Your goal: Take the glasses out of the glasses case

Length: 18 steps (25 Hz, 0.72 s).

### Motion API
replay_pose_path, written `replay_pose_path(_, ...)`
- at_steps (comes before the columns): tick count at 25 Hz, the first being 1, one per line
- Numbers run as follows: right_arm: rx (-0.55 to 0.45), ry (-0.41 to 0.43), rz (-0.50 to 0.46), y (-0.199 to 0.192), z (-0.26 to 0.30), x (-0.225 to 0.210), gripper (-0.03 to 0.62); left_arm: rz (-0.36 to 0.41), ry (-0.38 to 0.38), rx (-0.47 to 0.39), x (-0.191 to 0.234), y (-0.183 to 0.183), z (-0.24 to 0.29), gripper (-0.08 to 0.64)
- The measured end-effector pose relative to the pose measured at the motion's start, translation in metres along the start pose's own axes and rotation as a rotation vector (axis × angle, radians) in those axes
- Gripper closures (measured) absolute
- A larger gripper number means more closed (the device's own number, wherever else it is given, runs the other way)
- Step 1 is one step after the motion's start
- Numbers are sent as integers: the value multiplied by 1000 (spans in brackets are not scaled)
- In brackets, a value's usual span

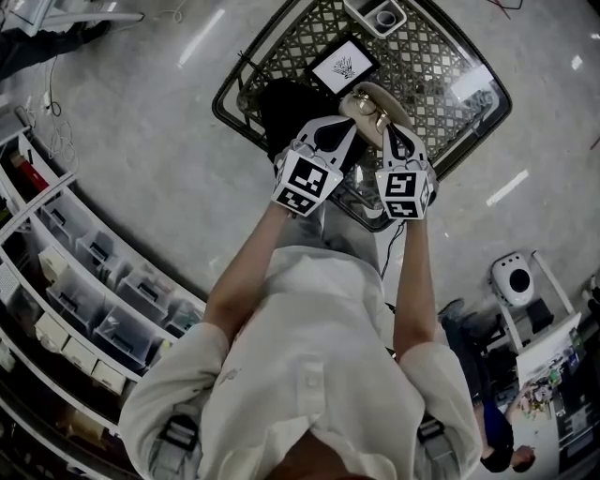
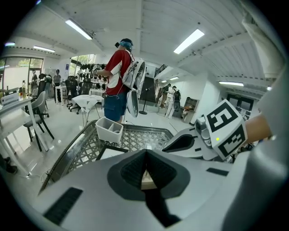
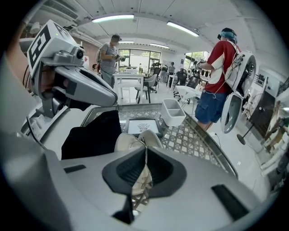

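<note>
While both tools are meeting at the near edge of the lattice tabletop (image 1: pixel 441 56), the glasses case (image 1: pixel 380 96) is lying open just beyond their tips, with the glasses (image 1: pixel 371 111) sitting in its beige shell. The left tool (image 1: pixel 345 129) is reaching in from the near left, and in its own view its jaws are drawn together with a beige sliver showing between the pads, so I am judging that it is pinching the near left rim of the case to steady it. The right tool (image 1: pixel 394 136) is coming in from the near right. In the right gripper view its jaws are likewise pressed together at the tips, and the case (image 3: pixel 131 140) is showing just past them. The thin wire of the glasses (image 3: pixel 139 193) is showing in the slit below the tips, so this tool seems to be clamping the frame, though the exact contact is hard to make out. The case's long axis is running roughly left to right across the line of both tools, so lifting the frame up and towards the near side looks like the way out. A black cloth (image 1: pixel 286 108) is lying just left of the case, with a framed card (image 1: pixel 344 64) and a white bin (image 1: pixel 380 13) farther off.
</note>
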State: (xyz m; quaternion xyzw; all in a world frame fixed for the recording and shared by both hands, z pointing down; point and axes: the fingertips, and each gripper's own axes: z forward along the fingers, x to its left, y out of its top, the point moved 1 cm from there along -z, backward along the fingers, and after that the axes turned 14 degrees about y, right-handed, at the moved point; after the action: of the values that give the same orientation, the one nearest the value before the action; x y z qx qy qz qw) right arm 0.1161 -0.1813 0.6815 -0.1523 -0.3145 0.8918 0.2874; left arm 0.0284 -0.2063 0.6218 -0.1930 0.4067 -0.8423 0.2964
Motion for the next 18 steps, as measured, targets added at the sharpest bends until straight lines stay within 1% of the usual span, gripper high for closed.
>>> replay_pose_path(18,87,43,7,-24,50,-15,538,-11,-3,56,-5,-16,25,548)
